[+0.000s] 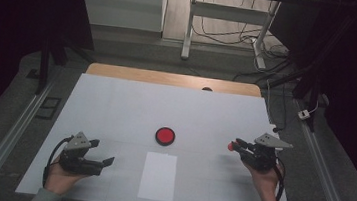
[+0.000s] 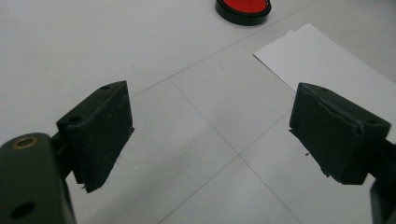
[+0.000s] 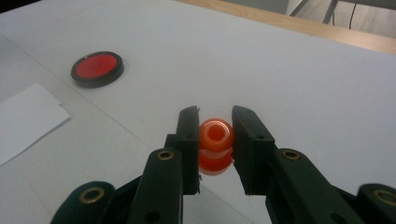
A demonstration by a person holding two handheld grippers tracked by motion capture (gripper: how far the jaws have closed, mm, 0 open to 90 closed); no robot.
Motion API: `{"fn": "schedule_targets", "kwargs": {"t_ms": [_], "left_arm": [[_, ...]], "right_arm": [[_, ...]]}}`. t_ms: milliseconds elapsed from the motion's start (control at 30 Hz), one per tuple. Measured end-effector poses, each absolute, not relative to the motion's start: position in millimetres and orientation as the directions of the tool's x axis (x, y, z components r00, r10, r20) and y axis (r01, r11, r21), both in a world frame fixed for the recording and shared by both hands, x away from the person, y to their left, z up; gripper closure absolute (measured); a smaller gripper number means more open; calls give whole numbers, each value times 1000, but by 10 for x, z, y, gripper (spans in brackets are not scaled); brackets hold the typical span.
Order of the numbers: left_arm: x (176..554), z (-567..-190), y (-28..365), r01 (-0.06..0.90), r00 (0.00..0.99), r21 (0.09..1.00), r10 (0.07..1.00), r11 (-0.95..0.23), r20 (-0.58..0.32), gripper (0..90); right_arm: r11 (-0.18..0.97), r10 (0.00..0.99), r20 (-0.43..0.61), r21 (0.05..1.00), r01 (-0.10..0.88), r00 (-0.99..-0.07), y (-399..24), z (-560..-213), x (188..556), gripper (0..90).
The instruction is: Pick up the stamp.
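Jaws of the right gripper (image 3: 215, 140) clamp a glossy orange ring (image 3: 215, 135) — red disc (image 3: 97, 69) at ten o'clock, white paper (image 3: 25, 119) beside; left gripper (image 2: 210, 135) gapes wide.

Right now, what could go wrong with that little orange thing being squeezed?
The right hand-held gripper pinches the small, round orange piece only at its sides, so it might pop out and roll across the white table. The red disc and the sheet of paper lie between the two hands; a careless swing toward the open left hand-held gripper could nudge them.
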State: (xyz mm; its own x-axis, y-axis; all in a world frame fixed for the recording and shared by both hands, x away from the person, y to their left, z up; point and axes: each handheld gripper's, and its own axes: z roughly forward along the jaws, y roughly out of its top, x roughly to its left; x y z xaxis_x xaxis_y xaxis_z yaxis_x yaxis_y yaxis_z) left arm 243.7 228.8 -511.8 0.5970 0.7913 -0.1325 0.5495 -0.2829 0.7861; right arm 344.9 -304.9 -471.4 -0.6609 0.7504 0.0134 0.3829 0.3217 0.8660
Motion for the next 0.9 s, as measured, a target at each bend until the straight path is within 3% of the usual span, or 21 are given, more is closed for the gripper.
{"fn": "schedule_targets", "kwargs": {"t_ms": [900], "left_arm": [[2438, -5111, 2287, 550, 594, 790, 792, -271, -142, 137]], "right_arm": [[287, 702, 40, 898, 334, -711, -2838, -4637, 3367, 722]]}}
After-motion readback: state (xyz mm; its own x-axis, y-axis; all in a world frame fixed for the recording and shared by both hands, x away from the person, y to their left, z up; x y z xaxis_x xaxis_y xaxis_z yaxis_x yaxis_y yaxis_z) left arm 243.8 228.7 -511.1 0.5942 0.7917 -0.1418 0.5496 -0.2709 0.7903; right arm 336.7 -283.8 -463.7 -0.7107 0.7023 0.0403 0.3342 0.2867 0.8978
